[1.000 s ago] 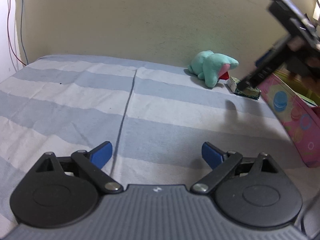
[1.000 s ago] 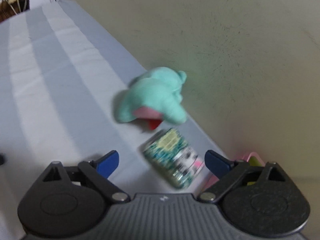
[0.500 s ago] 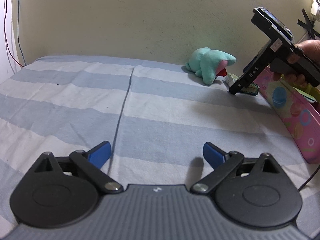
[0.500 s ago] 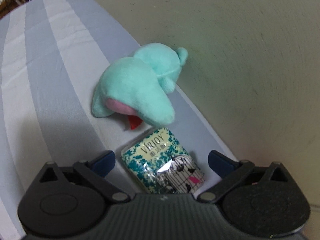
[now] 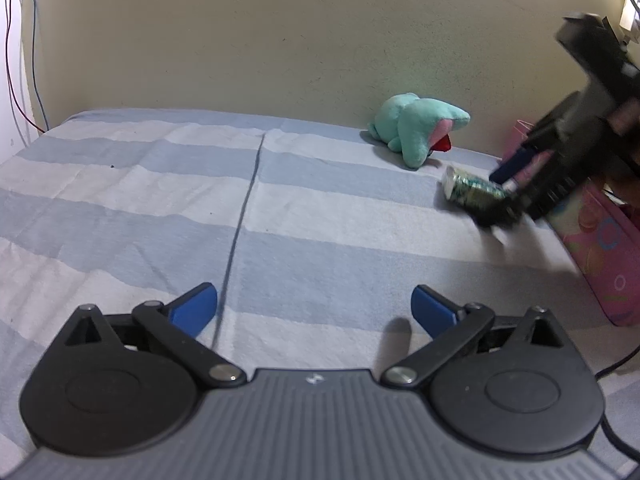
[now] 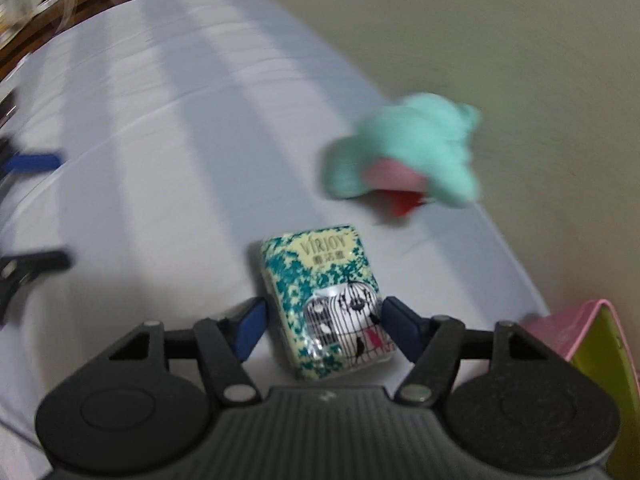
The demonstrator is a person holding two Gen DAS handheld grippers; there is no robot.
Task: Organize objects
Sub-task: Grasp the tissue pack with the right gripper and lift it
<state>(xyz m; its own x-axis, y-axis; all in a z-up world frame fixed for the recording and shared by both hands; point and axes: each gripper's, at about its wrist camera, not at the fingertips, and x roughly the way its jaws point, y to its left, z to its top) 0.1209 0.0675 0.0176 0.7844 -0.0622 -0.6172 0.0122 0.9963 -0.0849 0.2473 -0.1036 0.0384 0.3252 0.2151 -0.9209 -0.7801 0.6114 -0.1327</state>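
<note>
A teal-and-white tissue pack with a birdcage print lies between the blue pads of my right gripper. The jaws are closing, the right pad is against its side and the left pad at its other side. In the left wrist view the pack sits tilted in that gripper just above the striped bed sheet. A teal plush toy lies by the wall, just beyond the pack. My left gripper hovers low over the sheet, its jaws opening wide with nothing between them.
A pink patterned box stands at the bed's right edge, its yellow-green inside showing beside my right gripper. The cream wall runs along the far side. Red and blue cables hang at the far left.
My right gripper has swung away from the plush, nearer and to the left, and its jaws have narrowed onto the tissue pack. The pack moved with it. My left gripper stayed put and opened slightly.
</note>
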